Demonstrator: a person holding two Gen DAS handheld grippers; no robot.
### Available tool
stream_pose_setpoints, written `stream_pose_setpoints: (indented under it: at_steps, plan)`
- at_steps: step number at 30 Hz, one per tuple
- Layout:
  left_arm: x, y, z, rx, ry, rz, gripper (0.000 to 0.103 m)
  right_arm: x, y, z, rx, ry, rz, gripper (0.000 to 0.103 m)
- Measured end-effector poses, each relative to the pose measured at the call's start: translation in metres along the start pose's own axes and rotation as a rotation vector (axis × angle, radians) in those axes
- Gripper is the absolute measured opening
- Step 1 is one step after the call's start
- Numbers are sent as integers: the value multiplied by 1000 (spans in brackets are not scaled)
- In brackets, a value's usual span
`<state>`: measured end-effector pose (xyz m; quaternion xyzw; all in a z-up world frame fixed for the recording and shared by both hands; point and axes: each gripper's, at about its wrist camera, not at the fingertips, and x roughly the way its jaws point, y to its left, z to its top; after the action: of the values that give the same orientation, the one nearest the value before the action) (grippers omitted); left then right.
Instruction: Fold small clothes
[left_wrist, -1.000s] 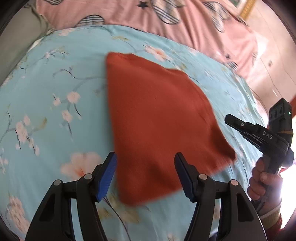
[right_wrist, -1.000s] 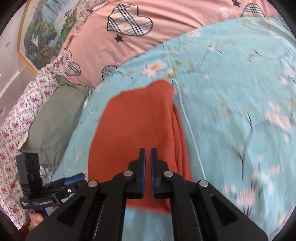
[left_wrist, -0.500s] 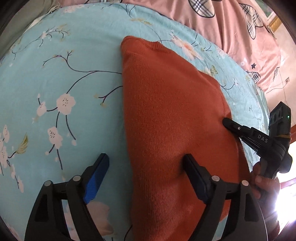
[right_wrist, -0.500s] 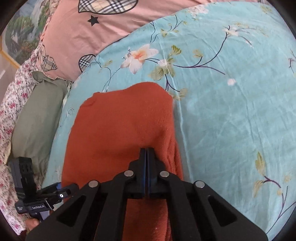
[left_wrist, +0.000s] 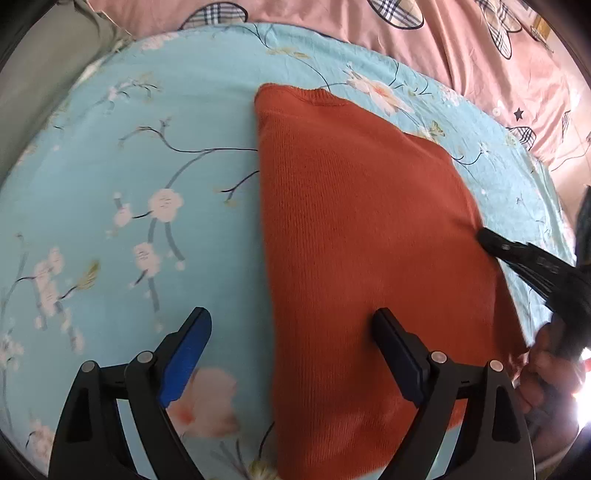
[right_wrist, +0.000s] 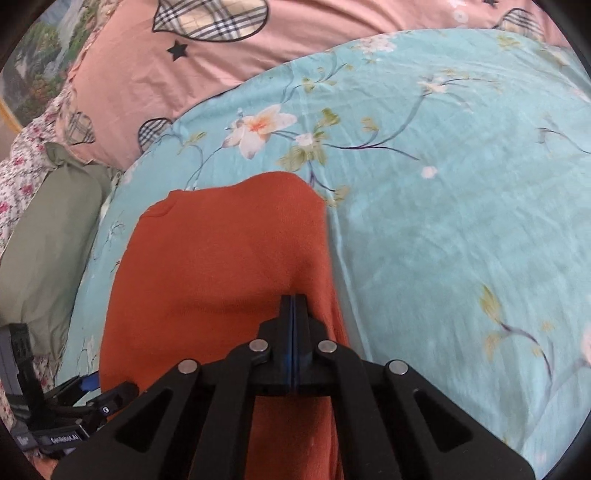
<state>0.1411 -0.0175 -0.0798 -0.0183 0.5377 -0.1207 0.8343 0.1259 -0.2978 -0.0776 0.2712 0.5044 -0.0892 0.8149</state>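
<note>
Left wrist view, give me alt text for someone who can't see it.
An orange knit garment lies folded on a blue floral bedsheet. The open left gripper straddles its near left edge, while the shut right gripper touches its right edge.

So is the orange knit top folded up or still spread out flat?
Folded: the orange knit top lies as a compact panel on the floral sheet, no sleeves showing, with stacked layers along its right edge.
</note>
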Motion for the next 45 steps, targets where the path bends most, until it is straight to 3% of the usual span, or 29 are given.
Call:
stream_pose_setpoints:
  at_steps: [3,5,7,9,12,15,21,24,31,38,42,45]
  plan:
    - [-15,-1,-9,30,-25,53,90,-23,3,-15,16,-13,34,6]
    - [-24,-1,-14,35,-38,65,90,-34,5,-24,13,-20,29,15]
    - [-38,2,-20,37,-59,71,91,-48,7,-34,13,-41,16,38]
    - [-52,4,-27,44,-82,85,94,-61,9,-43,12,-60,11,46]
    - [-68,1,-35,62,-112,112,97,-77,15,-55,-8,-68,21,49]
    - [-84,-1,-46,78,-137,131,103,-93,23,-67,-45,-82,23,60]
    - [-104,1,-66,82,-164,144,103,-111,32,-89,-143,-105,2,76]
    - [-109,2,-68,77,-172,141,103,-113,25,-94,-150,-110,-33,77]
    - [-118,-7,-59,116,-210,177,103,-122,12,-85,-131,-125,-27,78]
    - [-121,-9,-62,150,-222,192,103,-132,28,-80,-246,-90,-19,88]
    - [-120,-3,-71,163,-209,197,103,-137,44,-91,-331,-86,-4,99]
    - [-123,5,-82,159,-209,201,103,-136,52,-101,-373,-70,-3,101]
